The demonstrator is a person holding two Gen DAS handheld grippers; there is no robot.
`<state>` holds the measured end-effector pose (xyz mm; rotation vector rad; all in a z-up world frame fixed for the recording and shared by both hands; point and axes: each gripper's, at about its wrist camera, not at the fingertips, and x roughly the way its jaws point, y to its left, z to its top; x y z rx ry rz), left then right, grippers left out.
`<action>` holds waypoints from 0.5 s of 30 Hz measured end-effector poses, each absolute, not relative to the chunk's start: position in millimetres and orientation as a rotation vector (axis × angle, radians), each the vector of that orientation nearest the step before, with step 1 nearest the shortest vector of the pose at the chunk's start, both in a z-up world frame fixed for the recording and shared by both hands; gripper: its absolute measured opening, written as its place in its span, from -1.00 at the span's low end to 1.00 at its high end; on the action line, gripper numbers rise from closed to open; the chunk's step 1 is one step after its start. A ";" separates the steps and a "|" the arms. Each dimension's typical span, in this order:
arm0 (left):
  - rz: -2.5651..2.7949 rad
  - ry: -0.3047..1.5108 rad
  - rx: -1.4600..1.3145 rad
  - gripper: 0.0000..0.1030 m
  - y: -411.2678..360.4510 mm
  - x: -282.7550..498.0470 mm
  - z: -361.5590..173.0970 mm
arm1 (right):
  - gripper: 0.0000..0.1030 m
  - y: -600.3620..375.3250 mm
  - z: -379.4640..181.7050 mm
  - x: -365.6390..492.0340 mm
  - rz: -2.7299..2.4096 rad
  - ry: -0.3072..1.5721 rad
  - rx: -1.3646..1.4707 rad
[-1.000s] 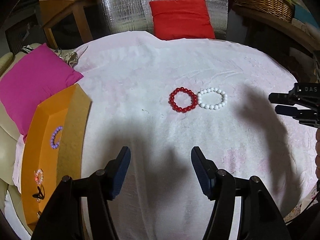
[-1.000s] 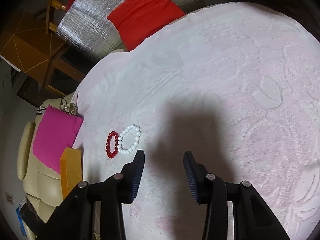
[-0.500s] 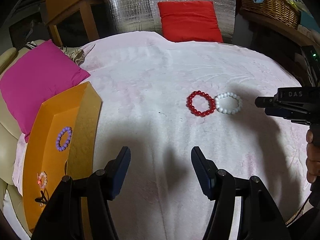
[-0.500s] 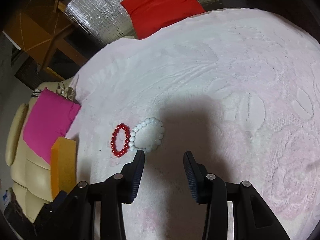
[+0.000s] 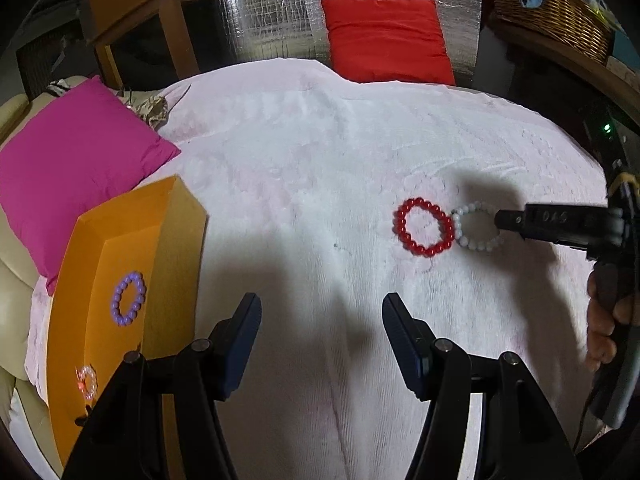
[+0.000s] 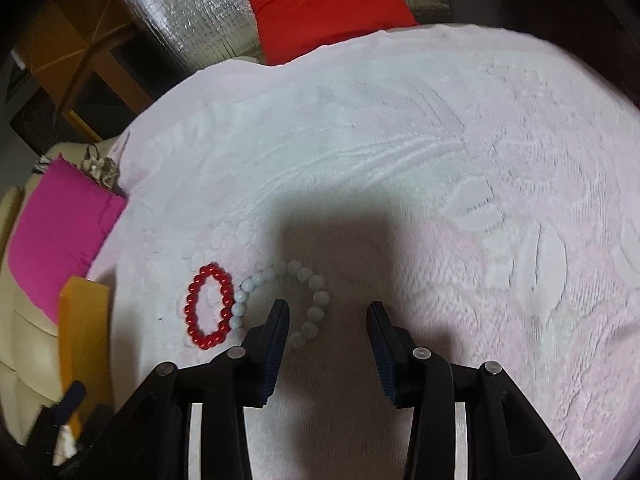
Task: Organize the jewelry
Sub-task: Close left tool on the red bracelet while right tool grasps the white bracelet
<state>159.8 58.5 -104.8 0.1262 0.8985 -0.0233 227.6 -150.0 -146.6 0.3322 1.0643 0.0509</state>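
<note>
Since a second earlier, the right gripper (image 6: pixel 328 332) had advanced across the pink-white bedspread (image 6: pixel 400 160) until its fingers flanked the near side of the white bead bracelet (image 6: pixel 316 300), which had earlier lain well ahead of it. Seen from the left wrist, the right gripper (image 5: pixel 504 222) reached in level from 3 o'clock, its tip over the far edge of the white bead bracelet (image 5: pixel 466 232), with the person's right hand (image 5: pixel 604 320) wrapped round the handle at 4 o'clock. Its jaws stood wide apart and held nothing; the left finger (image 6: pixel 276 332) sat inside the white loop, though whether it touched a bead could not be told. The left gripper (image 5: pixel 320 332) hovered low over the cloth at 6 o'clock, jaws likewise spread and empty. Touching the white bracelet on its 9 o'clock side lay the red bead bracelet (image 5: pixel 426 226). An orange tray (image 5: pixel 168 208) sat at 8 o'clock in the left view, holding a purple bead bracelet (image 5: pixel 129 299) and a small pink one (image 5: pixel 87 381). A magenta cushion (image 5: pixel 76 160) lay at 10 o'clock beside the tray, a red cushion (image 5: pixel 384 36) at 12 o'clock against a silver quilted panel (image 5: pixel 272 4), and a wicker basket (image 5: pixel 560 12) at 2 o'clock.
</note>
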 end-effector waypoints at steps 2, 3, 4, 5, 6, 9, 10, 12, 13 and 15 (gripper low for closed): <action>-0.029 0.901 0.126 0.24 56.9 164.9 -103.4 | -0.22 -144.9 -147.9 229.0 0.040 1.058 0.288; -0.034 0.901 0.126 0.24 55.3 167.4 -103.1 | -0.32 -141.9 -148.0 228.9 0.029 1.052 0.249; -0.037 0.904 0.129 0.24 53.9 169.8 -103.5 | -0.54 -139.1 -148.2 228.7 0.022 1.050 0.215; -0.038 0.908 0.133 0.24 52.4 172.6 -104.5 | -0.69 -137.2 -148.5 228.5 0.019 1.047 0.190; -0.039 0.912 0.133 0.24 51.6 174.7 -105.4 | -0.75 -137.5 -148.8 228.0 0.015 1.045 0.172; -0.059 0.931 0.127 0.24 46.4 183.2 -110.6 | -0.79 -145.5 -146.4 225.0 0.017 1.037 0.179; -0.068 0.936 0.123 0.24 43.7 185.3 -112.2 | -0.79 -149.5 -145.5 223.5 0.008 1.033 0.177; -0.097 0.946 0.107 0.24 37.4 191.0 -115.1 | -0.79 -159.8 -143.3 220.7 -0.002 1.028 0.191; -0.114 0.953 0.098 0.24 34.1 194.5 -116.8 | -0.79 -166.6 -143.0 219.8 -0.005 1.028 0.203; -0.161 0.968 0.071 0.24 26.2 202.7 -120.7 | -0.79 -177.1 -141.7 217.3 -0.015 1.026 0.216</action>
